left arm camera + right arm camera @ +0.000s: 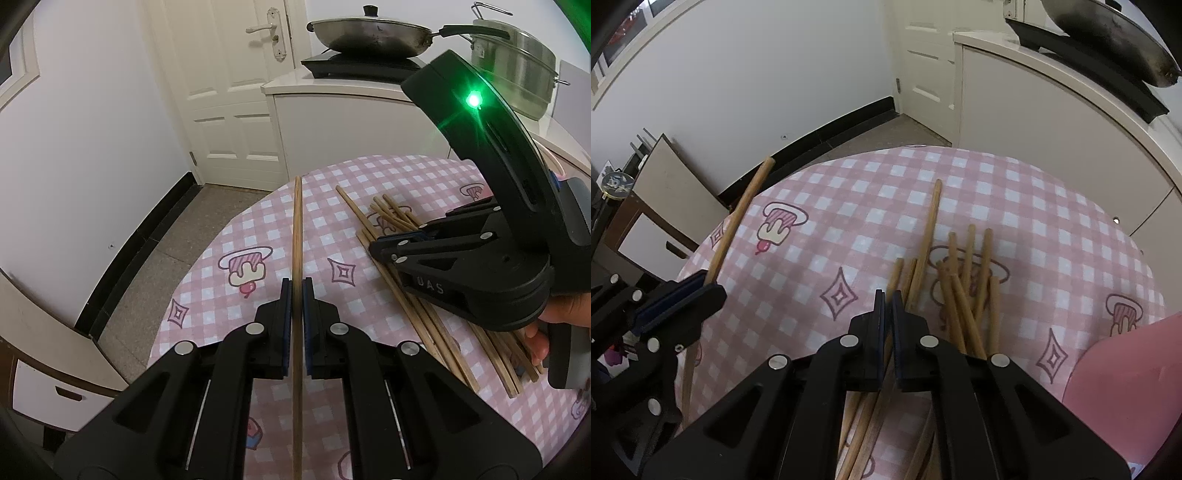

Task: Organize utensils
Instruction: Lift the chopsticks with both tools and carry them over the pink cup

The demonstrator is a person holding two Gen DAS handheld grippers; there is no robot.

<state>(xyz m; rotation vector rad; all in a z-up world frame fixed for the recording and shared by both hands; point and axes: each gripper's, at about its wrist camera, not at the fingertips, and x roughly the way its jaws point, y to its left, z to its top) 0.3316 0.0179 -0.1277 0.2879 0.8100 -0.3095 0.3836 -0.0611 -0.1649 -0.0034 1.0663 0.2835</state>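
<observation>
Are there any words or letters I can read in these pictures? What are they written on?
"UAS": raised letters on the black body of the right tongs, seen from the left wrist camera; the first letter is hard to make out.
The small tag on the steel pot: too blurred to read.
The pink checked tablecloth has only drawings, no words.

White walls with a black baseboard [147, 236] met a speckled grey floor [207, 229], beside a white panelled door [229, 92] and white cabinet [343, 129].
</observation>
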